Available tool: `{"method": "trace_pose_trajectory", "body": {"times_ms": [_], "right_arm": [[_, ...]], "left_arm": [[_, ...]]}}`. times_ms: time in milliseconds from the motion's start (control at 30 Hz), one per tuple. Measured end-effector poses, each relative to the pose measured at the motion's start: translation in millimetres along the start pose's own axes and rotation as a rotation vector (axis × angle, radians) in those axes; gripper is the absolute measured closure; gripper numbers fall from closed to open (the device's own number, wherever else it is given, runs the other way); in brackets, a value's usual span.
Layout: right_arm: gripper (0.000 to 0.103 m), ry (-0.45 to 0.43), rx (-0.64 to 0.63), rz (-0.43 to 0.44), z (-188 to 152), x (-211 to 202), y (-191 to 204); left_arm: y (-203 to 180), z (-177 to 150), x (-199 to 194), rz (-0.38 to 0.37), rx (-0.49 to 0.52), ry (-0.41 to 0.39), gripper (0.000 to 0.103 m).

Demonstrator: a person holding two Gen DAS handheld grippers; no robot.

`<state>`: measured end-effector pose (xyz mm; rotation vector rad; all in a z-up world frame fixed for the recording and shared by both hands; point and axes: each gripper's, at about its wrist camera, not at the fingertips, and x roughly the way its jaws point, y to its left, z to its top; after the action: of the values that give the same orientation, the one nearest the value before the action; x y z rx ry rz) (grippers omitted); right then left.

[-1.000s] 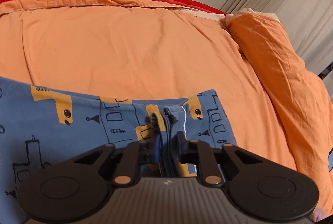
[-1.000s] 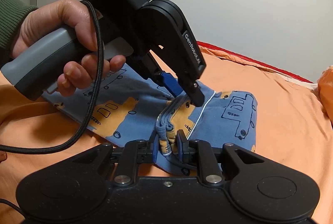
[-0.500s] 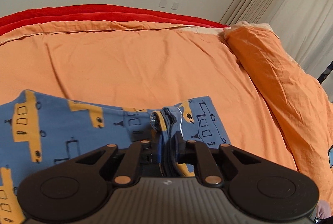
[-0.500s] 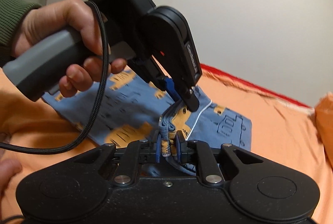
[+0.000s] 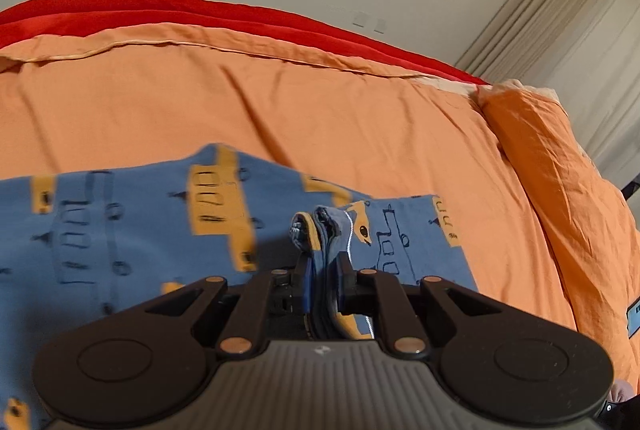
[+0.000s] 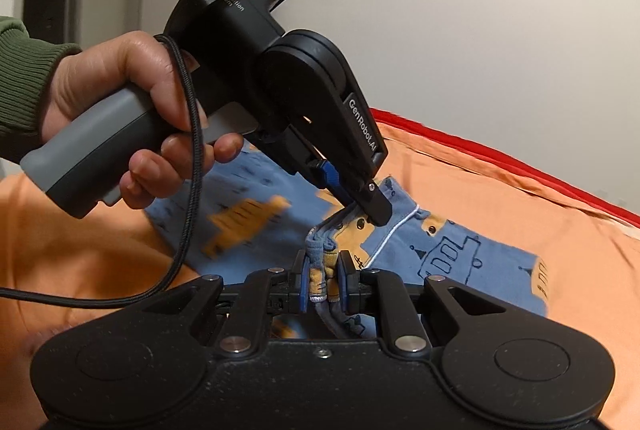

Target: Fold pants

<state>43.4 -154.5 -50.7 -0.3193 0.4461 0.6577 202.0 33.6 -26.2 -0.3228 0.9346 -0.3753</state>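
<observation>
1. Blue cloth with yellow vehicle prints, the bunched waistband edge of the pants [image 5: 320, 242], is pinched between the nearly closed jaws of the left gripper [image 5: 322, 286], with several layers gathered in the narrow gap.
2. A neighbouring fold of the same edge is clamped in the right gripper [image 6: 325, 280], its jaws likewise almost closed on the cloth, and no slack is seen between pads and fabric.
3. From the right wrist view, the left gripper is seen gripped by a hand [image 6: 132, 118] in a green sleeve [image 6: 24, 82], with a black cable [image 6: 188, 158] trailing from it; its tip sits just beyond the right gripper on the same edge.
4. The rest of the pants is spread on the orange bed cover [image 5: 280, 118], partly lifted near the jaws and flat farther out; an orange pillow [image 5: 560, 198] and a red blanket [image 5: 200, 18] lie beyond.
5. The step in hand is judged to be carrying the gripped edge over to make a fold.
6. Next, both edges would need to be moved together, kept level, laid onto the far part, and only then released.
</observation>
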Motion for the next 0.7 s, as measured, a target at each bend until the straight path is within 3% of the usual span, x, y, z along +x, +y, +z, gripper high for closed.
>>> {"method": "trace_pose_trajectory", "body": {"times_ms": [200, 300, 367, 433, 467, 500, 567, 600, 633, 700], "right_arm": [[0.088, 0.073, -0.032, 0.086, 3, 36, 17], [0.086, 0.12, -0.015, 0.097, -3, 53, 9], [0.08, 0.109, -0.015, 0.109, -4, 51, 7], [0.055, 0.103, -0.016, 0.126, -6, 44, 1], [0.049, 0.099, -0.017, 0.115, -8, 39, -5], [0.043, 0.094, -0.014, 0.086, -9, 34, -10], [0.039, 0.075, 0.001, -0.013, -13, 20, -26], [0.025, 0.063, 0.016, -0.084, -18, 9, -36], [0.004, 0.048, 0.032, -0.169, -22, 3, -48], [0.0, 0.026, 0.058, -0.364, -27, 1, -63]], "left_arm": [[36, -11, 0, 0.051, -0.007, 0.03, 0.091], [51, -19, 7, 0.024, -0.03, 0.022, 0.086], [57, -21, 5, -0.006, -0.061, 0.012, 0.082], [62, -20, 0, -0.026, -0.083, 0.009, 0.068], [63, -20, -4, -0.023, -0.083, -0.001, 0.054], [63, -21, -9, -0.009, -0.079, -0.021, 0.041], [58, -22, -20, 0.057, -0.061, -0.073, 0.028], [53, -24, -23, 0.09, -0.044, -0.099, 0.02], [48, -25, -25, 0.121, -0.024, -0.129, 0.015], [33, -28, -24, 0.171, 0.019, -0.184, 0.005]]}}
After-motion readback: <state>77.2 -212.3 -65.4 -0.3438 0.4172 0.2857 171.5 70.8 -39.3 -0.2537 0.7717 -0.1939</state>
